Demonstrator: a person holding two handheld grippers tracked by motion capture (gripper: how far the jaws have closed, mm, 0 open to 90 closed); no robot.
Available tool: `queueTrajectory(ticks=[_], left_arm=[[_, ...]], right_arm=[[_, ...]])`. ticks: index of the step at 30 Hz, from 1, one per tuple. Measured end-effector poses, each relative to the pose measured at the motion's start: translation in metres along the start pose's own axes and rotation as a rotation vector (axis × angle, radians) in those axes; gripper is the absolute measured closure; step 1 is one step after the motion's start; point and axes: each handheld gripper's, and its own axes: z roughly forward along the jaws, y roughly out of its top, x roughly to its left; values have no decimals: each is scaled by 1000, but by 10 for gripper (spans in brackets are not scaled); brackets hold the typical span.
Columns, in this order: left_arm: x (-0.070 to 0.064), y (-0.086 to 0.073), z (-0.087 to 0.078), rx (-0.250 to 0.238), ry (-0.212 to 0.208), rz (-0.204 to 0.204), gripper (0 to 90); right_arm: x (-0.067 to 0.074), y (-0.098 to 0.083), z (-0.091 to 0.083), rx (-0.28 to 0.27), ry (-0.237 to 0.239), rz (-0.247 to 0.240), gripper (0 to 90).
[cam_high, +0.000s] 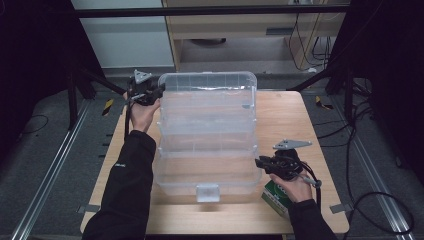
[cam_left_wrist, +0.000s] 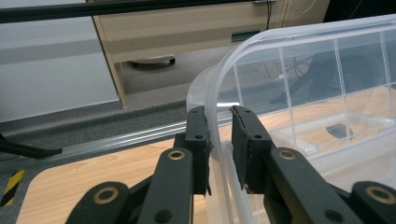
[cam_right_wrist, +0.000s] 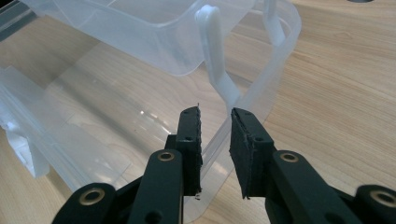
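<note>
— Your right hand (cam_high: 295, 187), nearest the camera, sits at the near right corner of the clear plastic organizer box (cam_high: 207, 135), and under it a green carton (cam_high: 276, 198) lies on the desk (cam_high: 285, 115), just beside the box.

— And the right gripper (cam_high: 261, 163)?

— You have it pointed at the box's bottom tier. In the right gripper view its jaws stand narrow, one on each side of the tier's rim (cam_right_wrist: 275, 70). The rim runs down between the pads (cam_right_wrist: 245, 149); it lies close against the inner face of the left one, but whether both press on it I cannot tell.

— Where is the box itself?

— It takes the middle of the desk, folded open in three stepped tiers. The lowest tier, with its latch (cam_high: 208, 192), is nearest you; the raised top tray (cam_high: 207, 82) is at the far end.

— And your left side?

— Your left gripper (cam_high: 161, 91) is at the far left corner of the box, up at the top tray. In the left gripper view the jaws are narrow there too, with the tray's curved rim (cam_left_wrist: 219, 93) standing between them. The rim looks to touch the left pad; a thin gap shows before the right pad (cam_left_wrist: 243, 144), so I can't tell whether you have a firm hold.
</note>
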Motion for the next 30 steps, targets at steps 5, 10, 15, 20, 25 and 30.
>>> queueTrajectory(ticks=[5, 10, 15, 20, 25, 30], left_arm=[[3, -3, 8, 21, 9, 4, 759], [5, -6, 15, 31, 13, -21, 760], [5, -4, 19, 53, 21, -15, 759], [9, -4, 19, 46, -3, -21, 759], [12, -1, 22, 86, -13, 15, 752], [14, -6, 30, 99, -6, 8, 747]], right_arm=[[1, 0, 0, 3, 0, -9, 736], [1, 0, 0, 3, 4, -8, 736], [1, 0, 0, 5, -2, -9, 737], [2, 0, -1, 4, -1, -11, 737], [1, 0, 0, 4, -3, -17, 736], [1, 0, 0, 6, -1, -15, 736]])
